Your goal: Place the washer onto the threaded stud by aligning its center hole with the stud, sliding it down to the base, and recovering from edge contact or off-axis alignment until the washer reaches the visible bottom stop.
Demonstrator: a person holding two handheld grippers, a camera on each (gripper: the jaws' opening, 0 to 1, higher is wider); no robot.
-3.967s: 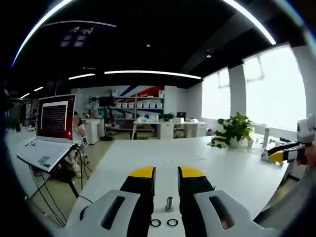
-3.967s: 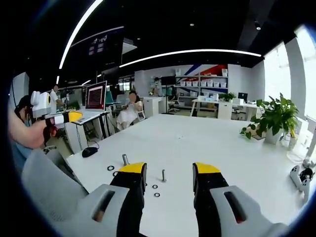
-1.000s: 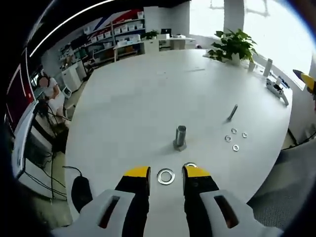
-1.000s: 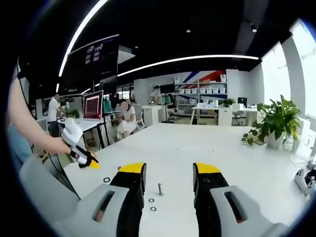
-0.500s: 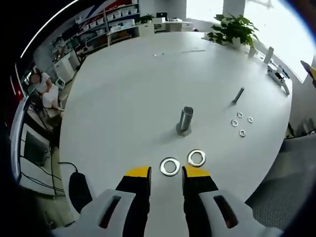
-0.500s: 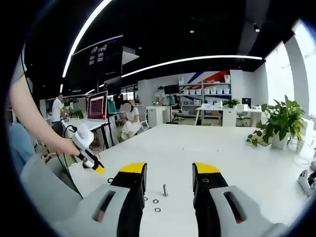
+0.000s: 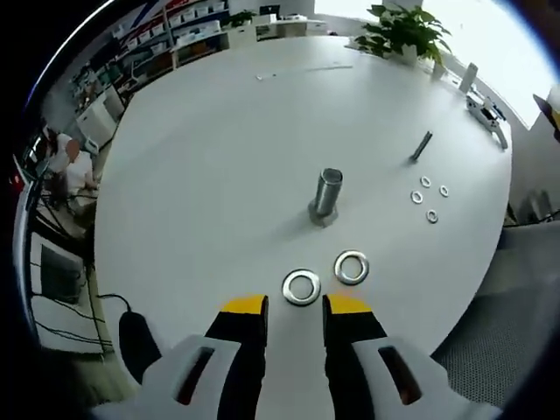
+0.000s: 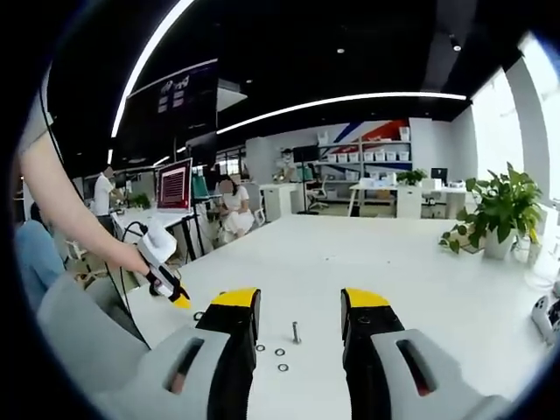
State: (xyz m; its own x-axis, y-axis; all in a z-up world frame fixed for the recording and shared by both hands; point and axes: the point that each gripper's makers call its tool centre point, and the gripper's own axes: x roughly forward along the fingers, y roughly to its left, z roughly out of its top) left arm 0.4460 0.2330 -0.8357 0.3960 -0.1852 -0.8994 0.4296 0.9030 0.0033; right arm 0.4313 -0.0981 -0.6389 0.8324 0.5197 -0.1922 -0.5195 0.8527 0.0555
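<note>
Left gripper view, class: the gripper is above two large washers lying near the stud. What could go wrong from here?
1. The two washers lie flat on the table, so the left gripper may struggle to get under an edge.
2. They sit close together; grabbing one may knock the other.
3. A washer held tilted could catch on the threaded stud.

My right tool [image 8: 297, 308] blocks part of a large washer [image 8: 199, 316] beside its left jaw, and the three small rings [image 8: 278, 354] near the thin bolt [image 8: 296, 332] are too tiny to identify.
</note>
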